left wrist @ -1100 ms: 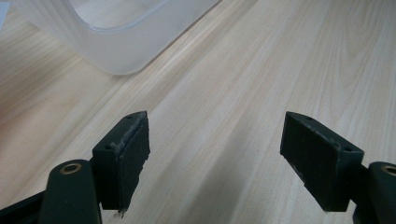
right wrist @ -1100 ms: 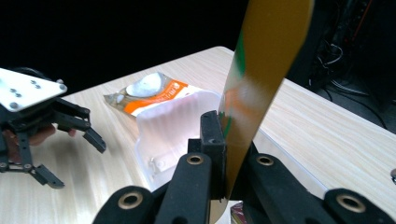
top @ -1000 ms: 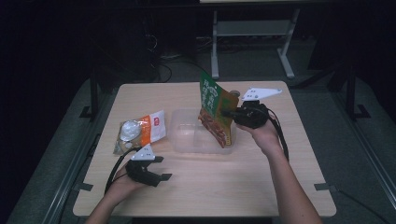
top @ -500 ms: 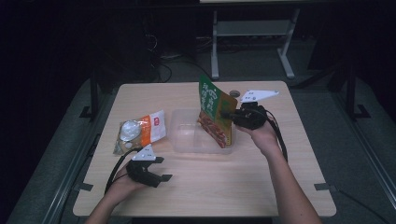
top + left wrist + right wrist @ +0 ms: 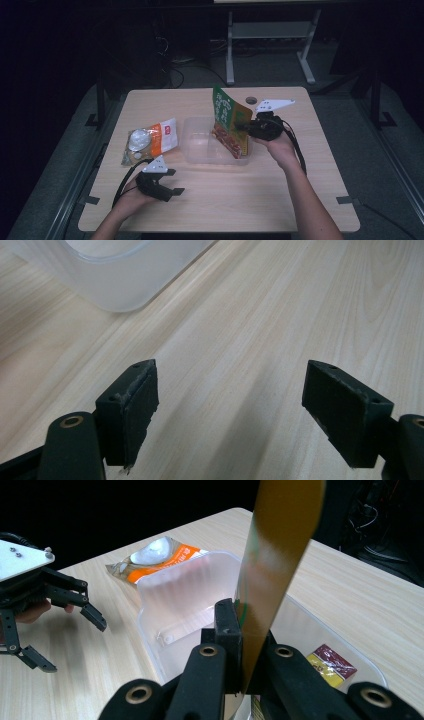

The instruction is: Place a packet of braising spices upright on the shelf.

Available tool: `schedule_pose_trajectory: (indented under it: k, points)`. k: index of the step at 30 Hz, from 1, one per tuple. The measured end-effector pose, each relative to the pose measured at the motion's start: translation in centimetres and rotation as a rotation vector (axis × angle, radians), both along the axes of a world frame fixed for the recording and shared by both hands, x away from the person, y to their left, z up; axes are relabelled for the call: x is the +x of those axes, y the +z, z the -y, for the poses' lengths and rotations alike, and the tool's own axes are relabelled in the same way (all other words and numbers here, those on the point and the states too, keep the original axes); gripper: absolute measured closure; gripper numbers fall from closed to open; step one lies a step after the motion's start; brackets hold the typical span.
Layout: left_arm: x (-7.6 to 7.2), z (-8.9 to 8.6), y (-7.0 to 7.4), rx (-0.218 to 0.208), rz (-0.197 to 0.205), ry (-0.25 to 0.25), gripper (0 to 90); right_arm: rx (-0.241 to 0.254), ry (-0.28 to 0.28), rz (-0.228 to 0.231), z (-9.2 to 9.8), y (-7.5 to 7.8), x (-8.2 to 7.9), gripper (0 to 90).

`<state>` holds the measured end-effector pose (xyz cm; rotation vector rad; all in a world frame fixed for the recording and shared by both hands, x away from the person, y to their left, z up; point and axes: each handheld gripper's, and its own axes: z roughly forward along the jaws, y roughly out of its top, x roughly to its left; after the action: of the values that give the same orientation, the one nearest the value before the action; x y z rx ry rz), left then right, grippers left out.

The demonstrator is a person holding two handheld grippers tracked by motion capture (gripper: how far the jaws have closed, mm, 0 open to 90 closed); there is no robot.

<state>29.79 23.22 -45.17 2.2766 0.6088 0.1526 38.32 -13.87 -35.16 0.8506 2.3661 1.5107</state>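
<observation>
A flat green-and-orange printed snack packet (image 5: 229,122) stands on edge in a clear, shallow plastic tub (image 5: 199,149) at the middle of the pale wooden tabletop (image 5: 250,200), pinched near its right edge by the right tongs (image 5: 243,126), whose jaws are pressed together on the foil, as the right gripper view shows. The packet's lower end appears to have reached the tub's floor at its right side, so the placing looks nearly done; letting go and laying it flat seem to remain. Its long axis runs close to upright, the top leaning a little toward the far left. A second pouch, orange and white with a clear window (image 5: 150,141), lies flat just left of the tub, not yet packed. The left tongs (image 5: 172,182) rest near the front edge, jaws apart and empty.
</observation>
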Motion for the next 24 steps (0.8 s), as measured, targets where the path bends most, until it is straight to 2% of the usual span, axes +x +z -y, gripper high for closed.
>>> schedule_pose_trajectory:
  k: [6, 14, 17, 24]
  points:
    - [-0.1, 0.1, -0.1, 0.004, -0.005, -0.001, 21.3, 0.003, 0.006, -0.015, 0.2, -0.5, 0.0, 89.3]
    - [-0.1, 0.2, -0.1, 0.004, -0.002, -0.006, 21.1, -0.025, 0.007, -0.019, 0.0, -0.6, -0.5, 87.4]
    - [-0.1, 0.2, -0.1, 0.003, -0.001, -0.007, 21.0, -0.027, 0.003, -0.012, -0.1, -0.6, -0.6, 82.5]
    - [-0.1, 0.2, 0.0, -0.003, 0.0, -0.003, 20.7, -0.055, 0.002, -0.015, -0.4, -0.5, -1.1, 62.9]
